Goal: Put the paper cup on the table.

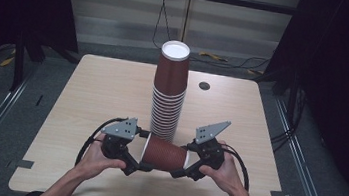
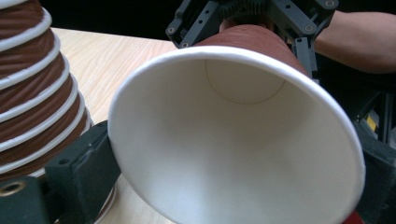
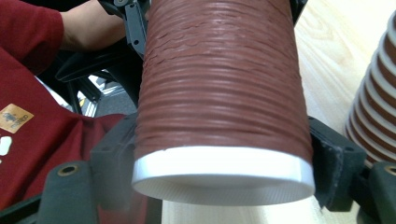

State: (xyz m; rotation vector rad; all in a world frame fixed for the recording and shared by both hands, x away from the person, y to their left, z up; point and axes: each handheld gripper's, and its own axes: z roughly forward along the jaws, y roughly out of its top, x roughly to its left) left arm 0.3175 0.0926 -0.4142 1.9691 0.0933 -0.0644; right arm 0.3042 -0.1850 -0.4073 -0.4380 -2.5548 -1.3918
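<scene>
Dark curtains close in the pale wooden table [image 1: 92, 98], with cables trailing on the floor behind it.

At the left, the left gripper [image 1: 133, 162] clamps the rim end of a single brown cup [image 1: 164, 153]; in the left gripper view its jaws sit against either side of the white rim, and the open mouth of the cup [image 2: 238, 135] faces the camera. The cup lies on its side, held level just above the table's near edge, between the two hands.

Behind it, at the middle of the table, stands the stack [image 1: 169, 90] of upturned cups, its base just beyond the held cup and apart from it.

At the right, the right gripper [image 1: 188, 171] grips the cup's base end; in the right gripper view the jaws press on both flanks of the ribbed wall [image 3: 219, 88].

Judging by this, the step in hand is passing the cup between the grippers or turning it. Next, one gripper would have to let go, then the other tip the cup mouth down and lower it squarely over the stack's top without knocking the tall stack.
</scene>
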